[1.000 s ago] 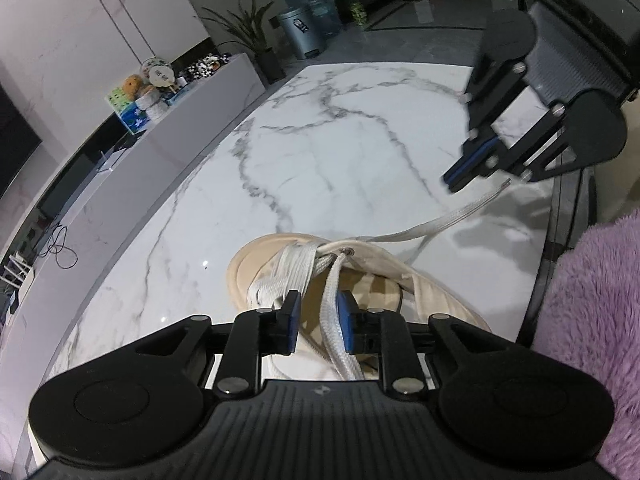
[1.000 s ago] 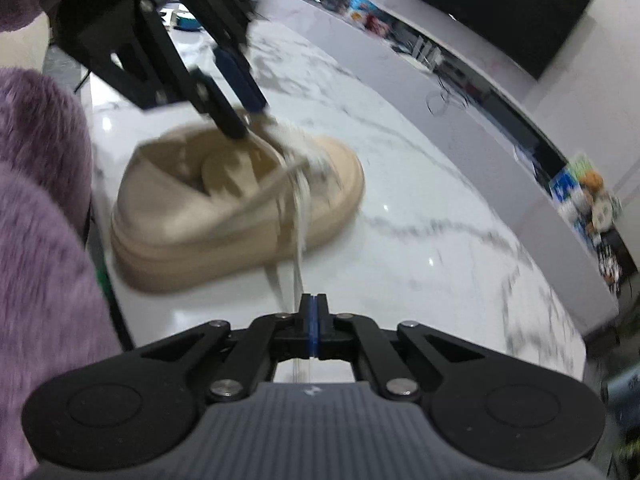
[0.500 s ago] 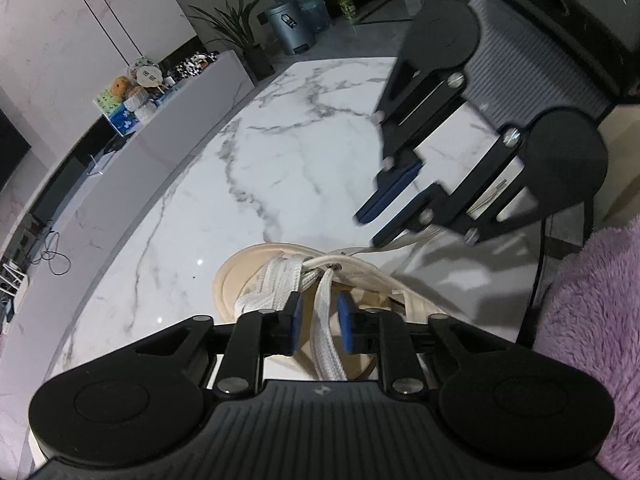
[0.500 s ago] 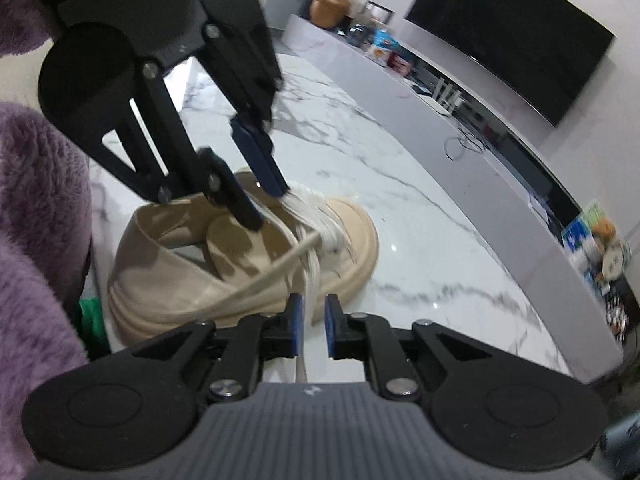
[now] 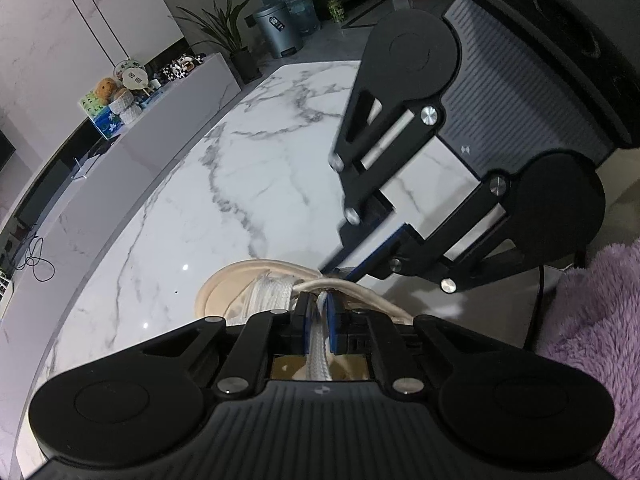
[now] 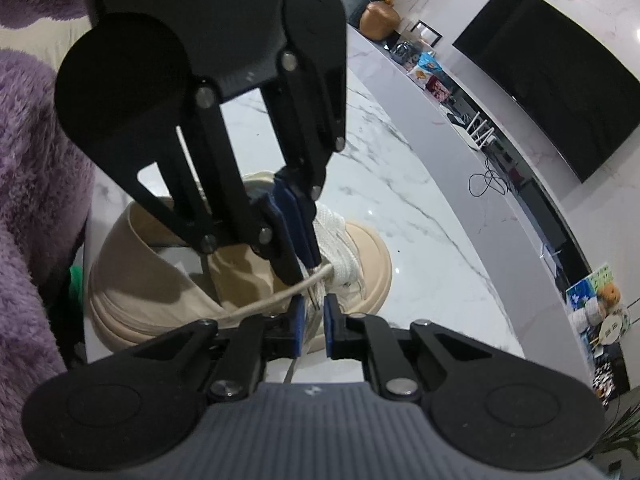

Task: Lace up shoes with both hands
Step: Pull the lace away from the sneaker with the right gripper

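Beige shoe point(image 6: 240, 280) stands near the desk point(image 5: 240, 200) edge closest to the person, white lace point(image 5: 318, 344) crossing its tongue. Left tongs point(image 5: 319, 316) pinch that lace; right tongs point(image 6: 312, 320), parted, straddle the other strand. Judgement: close squarely, then pull both evenly, avoiding tipping the shoe.

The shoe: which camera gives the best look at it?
The right wrist view. It shows the shoe from the side: sole, heel opening, toe and laces. The left wrist view catches only the toe and laces, the rest hidden behind the left gripper.
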Demonstrator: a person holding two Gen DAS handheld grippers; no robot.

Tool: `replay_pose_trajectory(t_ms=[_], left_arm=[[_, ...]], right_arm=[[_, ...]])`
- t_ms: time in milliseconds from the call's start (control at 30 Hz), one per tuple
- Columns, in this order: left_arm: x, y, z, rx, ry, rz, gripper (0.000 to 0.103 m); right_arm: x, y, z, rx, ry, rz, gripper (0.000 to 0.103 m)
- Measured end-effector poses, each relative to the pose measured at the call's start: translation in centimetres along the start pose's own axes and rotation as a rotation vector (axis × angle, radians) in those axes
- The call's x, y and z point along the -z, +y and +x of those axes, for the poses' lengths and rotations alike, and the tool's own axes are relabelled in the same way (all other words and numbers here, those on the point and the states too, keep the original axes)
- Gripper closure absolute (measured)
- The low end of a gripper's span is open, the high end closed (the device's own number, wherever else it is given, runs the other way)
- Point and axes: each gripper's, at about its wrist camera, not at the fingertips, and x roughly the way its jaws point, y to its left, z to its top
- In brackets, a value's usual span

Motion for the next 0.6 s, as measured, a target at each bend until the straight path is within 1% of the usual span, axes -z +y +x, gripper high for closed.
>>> replay_pose_trajectory(t_ms=[67,133,167,200,300,367,433,500,567,600], left_arm=[[0.2,-0.1,-0.3,-0.007,-0.009,-0.002,0.096],[0.4,-0.1,-0.8,-0.012,-0.013,-0.009,0.094],[0.6,-0.1,-1.2,-0.018,-0.016,-0.014,0.09],[0.7,-0.1,-1.6,-0.027,-0.022,-0.02,0.086],[1.4,0.0,-2.9,-0.051,-0.035,-0.043,0.082],[1.8,0.1,-3.6,-0.062,-0.034,-0.059,0.081],[2.1,0.2,-4.1,-0.077,-0.033,-0.07,0.077],[2.4,0.2,-4.6,-0.093,-0.033,-0.083,0.067],[2.7,0.3,-5.0,-0.1,-0.037,-0.099,0.063],[2.8,0.3,-5.2,-0.098,-0.037,-0.107,0.063]], right_arm=[[0.1,0.1,0.0,0.0,-0.003,-0.01,0.1],[0.2,0.3,-0.3,0.002,-0.003,-0.005,0.1],[0.3,0.3,-0.4,0.008,-0.002,-0.001,0.1],[0.4,0.4,-0.7,0.012,0.004,0.005,0.1],[1.0,0.4,-1.5,0.026,0.024,0.027,0.1],[1.7,0.2,-2.1,0.029,0.038,0.051,0.1],[2.5,0.2,-2.7,0.036,0.059,0.07,0.1],[3.4,0.2,-3.5,0.041,0.083,0.09,0.1],[4.3,0.3,-4.3,0.042,0.105,0.113,0.1],[4.8,0.3,-4.7,0.043,0.119,0.126,0.1]])
